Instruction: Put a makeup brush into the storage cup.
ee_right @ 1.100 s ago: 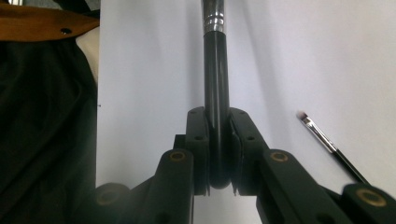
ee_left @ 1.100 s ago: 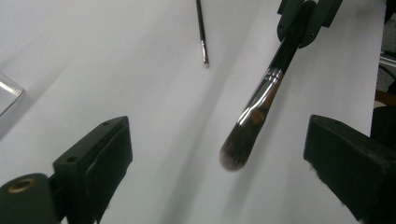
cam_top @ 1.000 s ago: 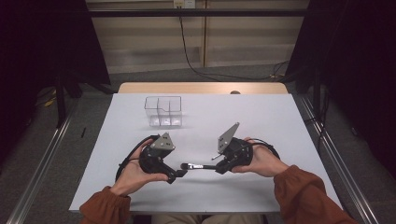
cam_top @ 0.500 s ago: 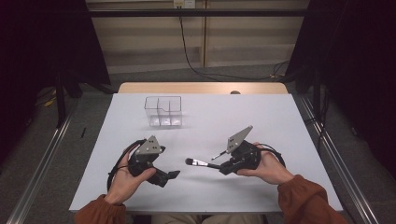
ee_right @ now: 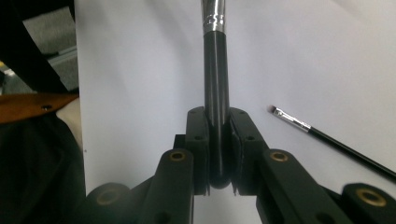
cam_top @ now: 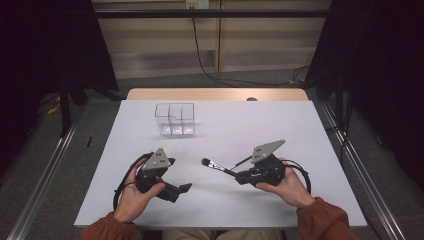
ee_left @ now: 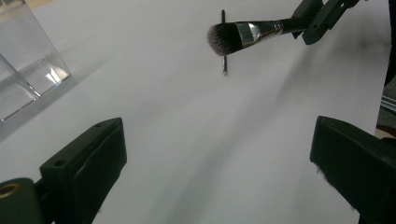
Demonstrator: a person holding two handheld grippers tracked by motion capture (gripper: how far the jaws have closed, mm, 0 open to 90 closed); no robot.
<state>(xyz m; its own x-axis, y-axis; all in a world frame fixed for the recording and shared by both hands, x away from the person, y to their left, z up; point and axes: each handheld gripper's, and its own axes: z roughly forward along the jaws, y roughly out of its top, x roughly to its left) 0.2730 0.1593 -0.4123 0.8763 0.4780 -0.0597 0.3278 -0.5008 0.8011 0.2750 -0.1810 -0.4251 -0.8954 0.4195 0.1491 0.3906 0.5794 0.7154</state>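
White sheet-covered table [cam_top: 310, 130] is sitting w/ a wooden edge at the far side, grey floor and dark curtains around it. Clear plastic organiser box w/ compartments [cam_top: 174, 119] is standing toward the far-left part; looks empty, tho glare is making that hard to confirm. Right gripper [cam_top: 239, 176] is pinching the black handle of a thick make-up brush w/ silver ferrule [cam_top: 218, 167], jaws pressed onto the handle's butt end, bristles pointing toward the left gripper [cam_top: 184, 188] and hanging above the table. Left gripper's jaws are standing spread wide, nothing btwn them. A thin black liner brush [ee_right: 327, 136] is lying flat on the sheet just beside the right gripper.
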